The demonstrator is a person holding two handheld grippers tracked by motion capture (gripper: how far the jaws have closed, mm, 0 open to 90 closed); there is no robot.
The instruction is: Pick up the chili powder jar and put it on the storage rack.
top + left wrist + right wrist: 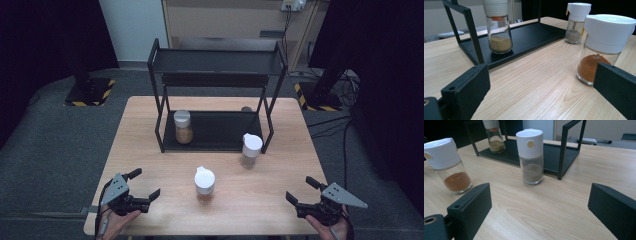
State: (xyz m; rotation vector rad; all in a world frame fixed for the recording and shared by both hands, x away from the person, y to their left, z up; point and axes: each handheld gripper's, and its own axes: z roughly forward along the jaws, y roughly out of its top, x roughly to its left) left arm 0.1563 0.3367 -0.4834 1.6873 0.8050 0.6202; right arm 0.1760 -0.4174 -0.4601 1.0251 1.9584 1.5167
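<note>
Three glass spice jars with white caps are in view. One with orange powder [204, 185] [599, 50] [450, 167] stands on the table's front middle. One with grey powder [250, 150] [575, 23] [531, 157] stands by the rack's front right leg. One with tan powder [183, 127] [498, 27] [494, 136] sits on the black rack's lower shelf [220, 137]. My left gripper [144, 184] [541, 92] is open at the front left, empty. My right gripper [302, 189] [539, 210] is open at the front right, empty.
The black two-tier rack [218, 62] stands at the table's back middle, its upper shelf bare. The wooden table [250, 200] has bare surface between the jars and both grippers. Dark floor surrounds the table.
</note>
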